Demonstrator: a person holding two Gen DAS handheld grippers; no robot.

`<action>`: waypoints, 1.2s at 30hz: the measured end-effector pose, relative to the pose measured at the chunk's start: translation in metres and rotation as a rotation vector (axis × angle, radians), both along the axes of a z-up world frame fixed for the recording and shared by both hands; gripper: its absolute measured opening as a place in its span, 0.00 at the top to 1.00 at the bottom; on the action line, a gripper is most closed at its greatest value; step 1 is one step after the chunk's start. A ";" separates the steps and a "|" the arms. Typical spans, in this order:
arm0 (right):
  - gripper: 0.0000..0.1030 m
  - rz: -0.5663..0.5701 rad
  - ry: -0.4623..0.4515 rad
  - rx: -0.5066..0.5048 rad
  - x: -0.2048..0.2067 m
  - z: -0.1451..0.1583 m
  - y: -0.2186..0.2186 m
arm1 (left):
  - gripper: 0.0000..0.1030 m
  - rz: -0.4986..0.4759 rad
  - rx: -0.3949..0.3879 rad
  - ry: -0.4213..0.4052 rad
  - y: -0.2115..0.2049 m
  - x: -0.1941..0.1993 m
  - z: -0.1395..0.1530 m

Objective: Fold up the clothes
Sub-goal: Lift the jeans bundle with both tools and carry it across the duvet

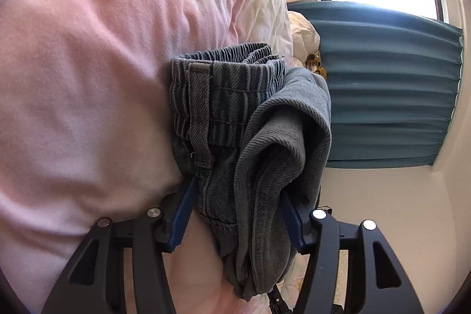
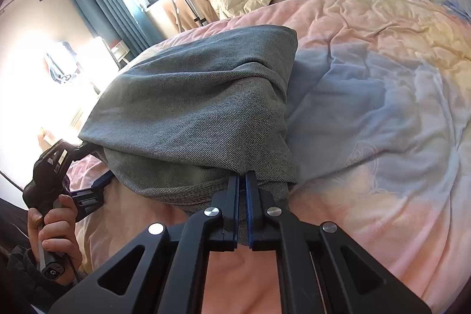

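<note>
Your right gripper (image 2: pixel 243 181) is clenched on a fold of the grey denim jeans (image 2: pixel 200 108). Your left gripper (image 1: pixel 238 196) has its jaws spread, bundled jeans between them, pad contact unclear. Jeans lie folded on the pink-and-blue duvet (image 2: pixel 368 108), waistband (image 1: pixel 223 69) facing away; teal curtains (image 1: pixel 388 84) beyond

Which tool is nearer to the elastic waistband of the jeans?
Left. The left tool straddles the jeans just below the waistband; the right tool pinches another edge.
</note>
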State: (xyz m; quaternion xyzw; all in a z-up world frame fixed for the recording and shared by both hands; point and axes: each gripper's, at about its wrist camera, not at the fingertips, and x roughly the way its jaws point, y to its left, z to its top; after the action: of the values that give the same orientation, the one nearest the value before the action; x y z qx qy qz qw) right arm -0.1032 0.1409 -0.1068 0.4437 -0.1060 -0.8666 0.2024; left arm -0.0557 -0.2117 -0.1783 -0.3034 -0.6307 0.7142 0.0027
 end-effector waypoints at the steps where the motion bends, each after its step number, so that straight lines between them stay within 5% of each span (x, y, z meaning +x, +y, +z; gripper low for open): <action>1: 0.97 0.000 0.001 0.000 0.000 0.000 0.000 | 0.45 0.006 -0.003 0.000 0.001 0.001 0.000; 7: 0.97 -0.002 0.000 0.002 -0.002 -0.003 0.000 | 0.43 0.047 -0.019 -0.032 0.008 0.011 0.001; 15: 0.94 -0.013 -0.007 -0.028 -0.004 0.002 0.002 | 0.20 0.021 -0.060 -0.086 0.009 -0.004 -0.005; 19: 0.94 -0.034 0.038 -0.119 0.002 0.017 0.015 | 0.20 0.008 -0.049 -0.070 0.007 -0.009 -0.005; 22: 0.94 -0.054 0.086 -0.188 0.007 0.031 0.023 | 0.36 -0.009 -0.069 -0.027 0.006 -0.011 0.002; 24: 0.94 -0.072 0.106 -0.190 0.005 0.035 0.026 | 0.36 -0.024 -0.076 0.005 0.006 -0.011 0.008; 28: 0.94 -0.158 0.084 -0.106 -0.025 0.032 0.039 | 0.36 -0.050 -0.077 0.063 0.006 -0.009 0.017; 32: 0.93 -0.207 -0.004 -0.176 -0.064 0.014 0.058 | 0.36 -0.046 -0.079 0.037 0.005 -0.009 0.014; 34: 0.85 -0.208 -0.044 -0.223 -0.080 0.002 0.062 | 0.36 -0.044 -0.083 0.005 0.007 -0.012 0.006; 36: 0.62 -0.200 -0.071 -0.290 -0.094 -0.010 0.062 | 0.36 -0.034 -0.106 -0.004 0.010 -0.014 0.003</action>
State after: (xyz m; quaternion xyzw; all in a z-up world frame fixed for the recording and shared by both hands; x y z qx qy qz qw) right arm -0.1975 0.2026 -0.1168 0.4273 -0.2806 -0.8418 0.1733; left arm -0.0697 -0.2021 -0.1749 -0.3155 -0.5865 0.7460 -0.0025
